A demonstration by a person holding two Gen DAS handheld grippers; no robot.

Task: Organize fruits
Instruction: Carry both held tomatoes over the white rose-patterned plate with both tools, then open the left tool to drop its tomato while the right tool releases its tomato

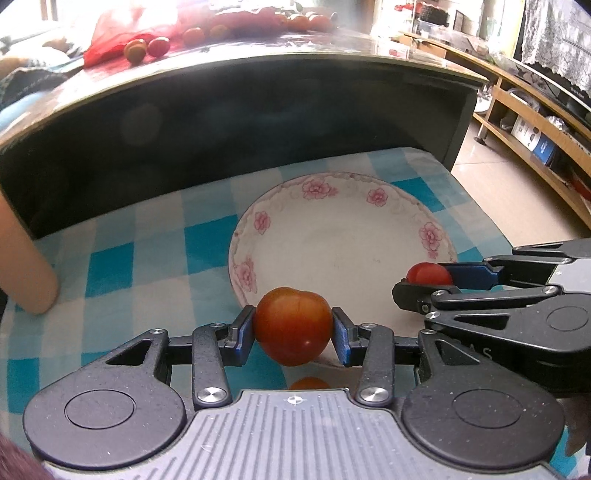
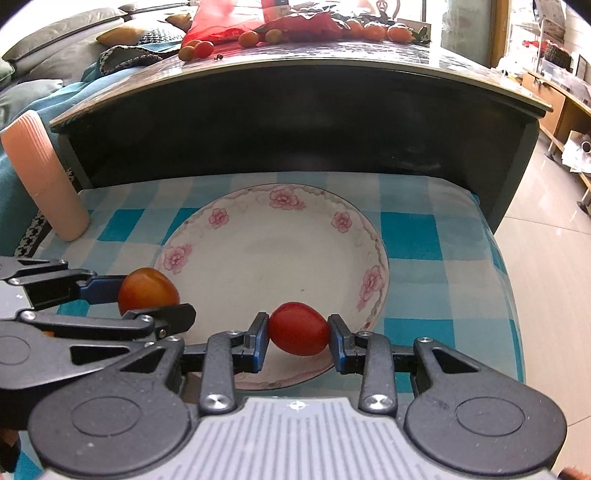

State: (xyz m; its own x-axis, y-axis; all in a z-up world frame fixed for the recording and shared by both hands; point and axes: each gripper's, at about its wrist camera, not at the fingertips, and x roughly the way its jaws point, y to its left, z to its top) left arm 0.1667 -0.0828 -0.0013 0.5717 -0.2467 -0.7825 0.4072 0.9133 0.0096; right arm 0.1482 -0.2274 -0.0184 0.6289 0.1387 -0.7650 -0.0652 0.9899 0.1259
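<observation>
Your left gripper is clamping an orange-red tomato between its blue pads, squeezing it across its width so it sits level and will not roll out. Your right gripper is doing the same with a smaller, redder tomato, jaws closed on its sides. You are holding both fruits over the near rim of the floral plate, the left one at its near-left edge and the right one just inside the near edge, which suggests you are bringing them in to set down together. The plate itself is lying bare on the blue checked cloth, so nothing is blocking the drop. Watch the two grippers, though: they are sitting close side by side, and opening both at once may be tight. Beyond the plate a dark tabletop is overhanging, carrying more small tomatoes beside a red bag. A pale pink cylinder is leaning at the cloth's left edge, well clear of your path
</observation>
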